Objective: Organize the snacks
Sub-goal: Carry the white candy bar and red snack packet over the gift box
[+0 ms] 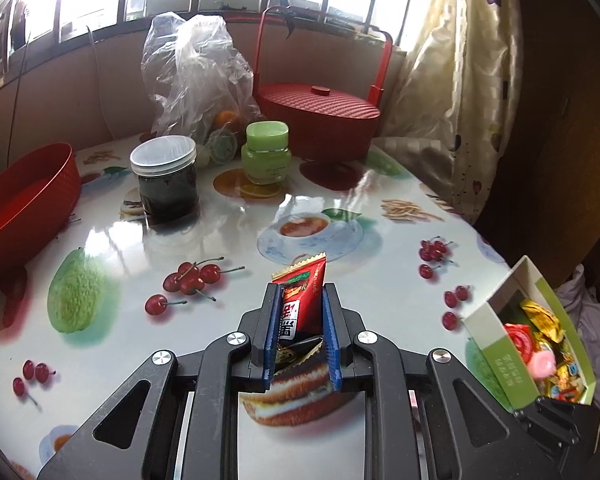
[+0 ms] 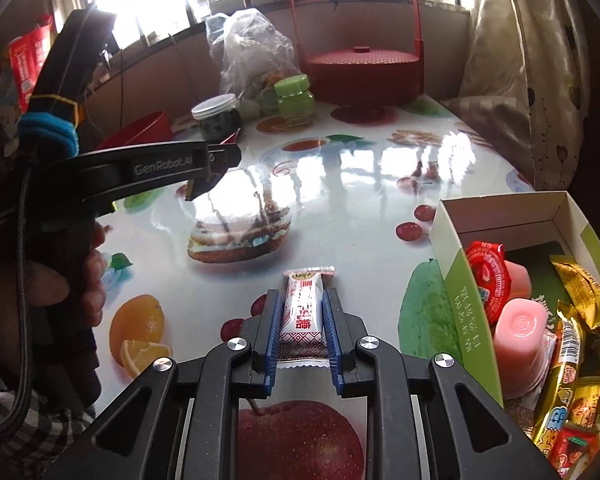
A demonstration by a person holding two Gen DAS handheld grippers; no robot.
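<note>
Mid-sort, both grippers loaded. Left gripper (image 1: pixel 300 312) jaws clamped on red snack packet (image 1: pixel 302 294), lifted above table (image 1: pixel 228 240). Right gripper (image 2: pixel 300 320) jaws shut on white snack bar (image 2: pixel 305 308). Next, probably: carry each to red bowl (image 1: pixel 24 200) or green box (image 2: pixel 466 304); destination unclear.

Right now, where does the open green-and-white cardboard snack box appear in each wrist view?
Left wrist view: the open green-and-white cardboard snack box sits at the lower right edge, past the table's corner.
Right wrist view: it fills the right side, candies visible inside.
Shared landmark: the red lidded basket with a tall handle at the table's far end.
</note>
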